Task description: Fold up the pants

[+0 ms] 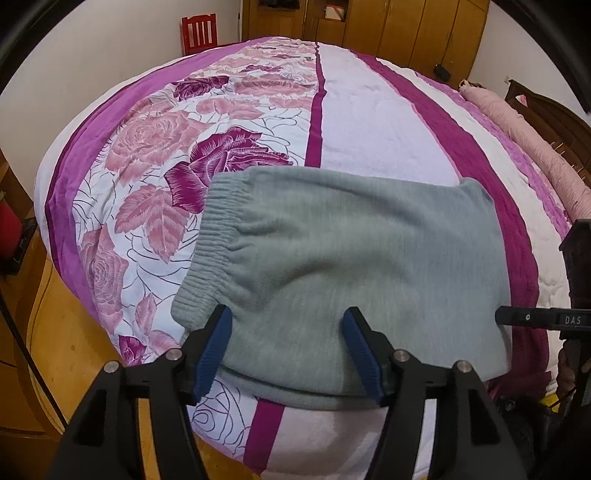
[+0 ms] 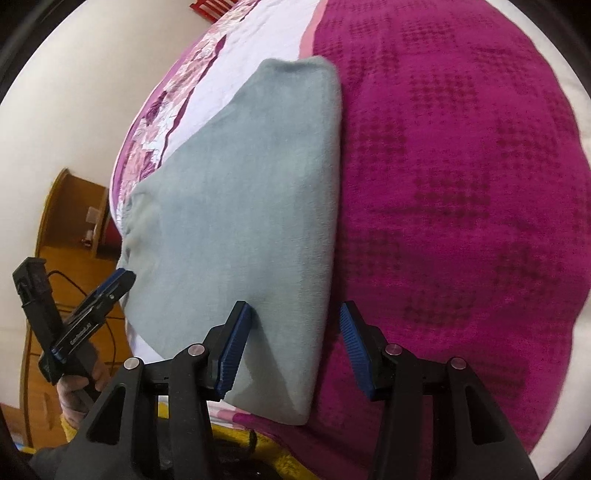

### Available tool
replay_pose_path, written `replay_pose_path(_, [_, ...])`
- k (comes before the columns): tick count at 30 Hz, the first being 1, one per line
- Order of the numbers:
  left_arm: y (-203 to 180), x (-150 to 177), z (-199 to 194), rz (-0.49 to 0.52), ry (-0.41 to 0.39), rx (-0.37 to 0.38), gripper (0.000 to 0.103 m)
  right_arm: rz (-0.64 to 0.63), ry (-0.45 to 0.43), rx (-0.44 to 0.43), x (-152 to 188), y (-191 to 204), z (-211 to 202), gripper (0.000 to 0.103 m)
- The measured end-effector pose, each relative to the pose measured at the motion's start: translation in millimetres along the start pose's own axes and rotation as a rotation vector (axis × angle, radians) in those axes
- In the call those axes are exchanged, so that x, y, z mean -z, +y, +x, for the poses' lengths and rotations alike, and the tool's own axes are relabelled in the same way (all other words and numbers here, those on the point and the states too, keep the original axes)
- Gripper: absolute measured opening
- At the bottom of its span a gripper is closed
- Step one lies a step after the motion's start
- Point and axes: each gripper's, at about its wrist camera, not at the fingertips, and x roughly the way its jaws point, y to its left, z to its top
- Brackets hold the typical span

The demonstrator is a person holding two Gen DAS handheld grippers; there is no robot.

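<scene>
Bedroom, with a bed (image 1: 388, 122) under a floral pink-and-magenta cover filling both views; the grey pants (image 1: 332, 251) lie on its near part, already doubled into a compact stack with the ribbed waistband at the left. The left gripper (image 1: 286, 332) is spread wide, its blue pads straddling the near edge of the stack without pinching it. The right gripper (image 2: 295, 332) is likewise spread, one pad over the grey fabric and the other over the magenta cover by the stack's right fold.

The main risk, as I judge it, is a pad catching only the top layer: closing there would peel the stack apart or drag it off the near edge of the bed. The fleece looks soft and thick, so layers may slip against each other.

A red chair (image 1: 198, 31) and wooden wardrobe (image 1: 369, 26) stand far off, a rolled pink quilt (image 1: 535, 147) lies at the far right; none obstructs.
</scene>
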Motion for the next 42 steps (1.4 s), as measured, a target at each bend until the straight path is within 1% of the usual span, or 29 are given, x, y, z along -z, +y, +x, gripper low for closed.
replay_pose_path(2, [-1.2, 0.3, -0.1, 0.002, -0.001, -0.002, 0.068, -0.011, 0.005, -0.024, 0.3, 3.4, 3.9, 0.050])
replay_pose_path(3, [-2.1, 0.4, 0.0, 0.004, -0.001, -0.003, 0.068, -0.016, 0.004, -0.033, 0.6, 5.1, 4.9, 0.047])
replay_pose_path(5, [-3.3, 0.6, 0.1, 0.010, -0.002, -0.007, 0.068, -0.025, -0.015, -0.037, -0.1, 8.2, 2.8, 0.030])
replay_pose_path(7, [-3.8, 0.6, 0.4, 0.012, -0.002, -0.007, 0.069, -0.032, -0.049, -0.072, -0.6, 10.2, -3.2, 0.020])
replay_pose_path(8, [-3.9, 0.5, 0.7, 0.012, -0.001, -0.006, 0.069, -0.038, -0.067, -0.087, -0.3, 10.6, -7.3, 0.018])
replay_pose_path(10, [-4.3, 0.4, 0.7, 0.010, -0.001, -0.006, 0.069, -0.064, -0.110, -0.110, 0.6, 15.9, -16.3, 0.017])
replay_pose_path(16, [-5.4, 0.2, -1.0, 0.019, 0.001, -0.010, 0.069, -0.150, -0.176, -0.103, -0.4, 36.4, -32.1, 0.015])
replay_pose_path(18, [-7.0, -0.7, -4.1, 0.015, 0.000, 0.003, 0.069, -0.173, -0.188, -0.097, -1.1, 41.9, -36.9, 0.015])
replay_pose_path(22, [-14.9, -2.3, -12.1, 0.025, -0.011, 0.054, 0.069, -0.250, -0.219, -0.051, -0.2, 58.1, -47.6, 0.015])
replay_pose_path(25, [-29.5, -1.8, -15.8, 0.070, -0.018, 0.075, 0.069, -0.292, -0.217, -0.037, -3.8, 69.3, -52.7, 0.015])
replay_pose_path(28, [-44.0, 1.2, -14.3, 0.116, -0.016, 0.081, 0.069, -0.309, -0.211, -0.037, -12.4, 80.6, -56.9, 0.015])
replay_pose_path(31, [-57.2, 6.4, -7.6, 0.155, 0.008, 0.102, 0.069, -0.342, -0.216, -0.036, -18.7, 92.3, -66.0, 0.015])
replay_pose_path(34, [-64.6, 10.7, -4.2, 0.184, 0.005, 0.075, 0.069, -0.383, -0.214, -0.030, -21.8, 106.4, -67.2, 0.014])
replay_pose_path(37, [-62.6, 11.2, -5.4, 0.180, 0.003, 0.085, 0.069, -0.423, -0.211, -0.015, -22.9, 119.5, -65.7, 0.014])
replay_pose_path(42, [-57.4, 11.4, -9.7, 0.170, -0.001, 0.123, 0.070, -0.460, -0.207, -0.016, -24.9, 133.0, -68.0, 0.014])
